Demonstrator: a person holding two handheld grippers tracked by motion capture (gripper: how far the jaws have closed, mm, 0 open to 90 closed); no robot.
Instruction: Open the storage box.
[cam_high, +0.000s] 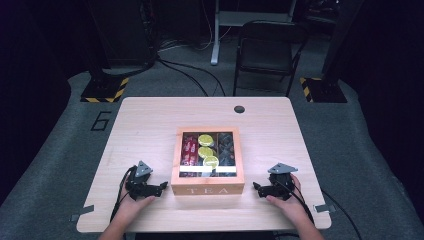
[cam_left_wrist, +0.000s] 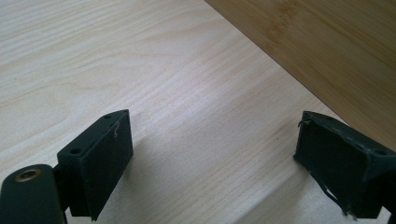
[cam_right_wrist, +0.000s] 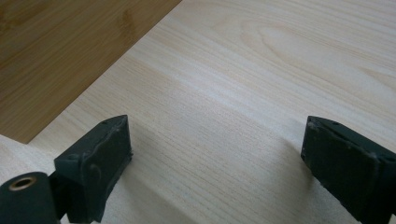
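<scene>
So there's a pale rectangular wooden table, and around its middle, a bit toward 6 o'clock, sits a square bamboo tea box with a clear window lid. The left gripper rests at the box's 9 o'clock, the right gripper at 3 o'clock, both just beside it. Jaws on each are spread wide, gripping nothing but air over bare tabletop.
</scene>
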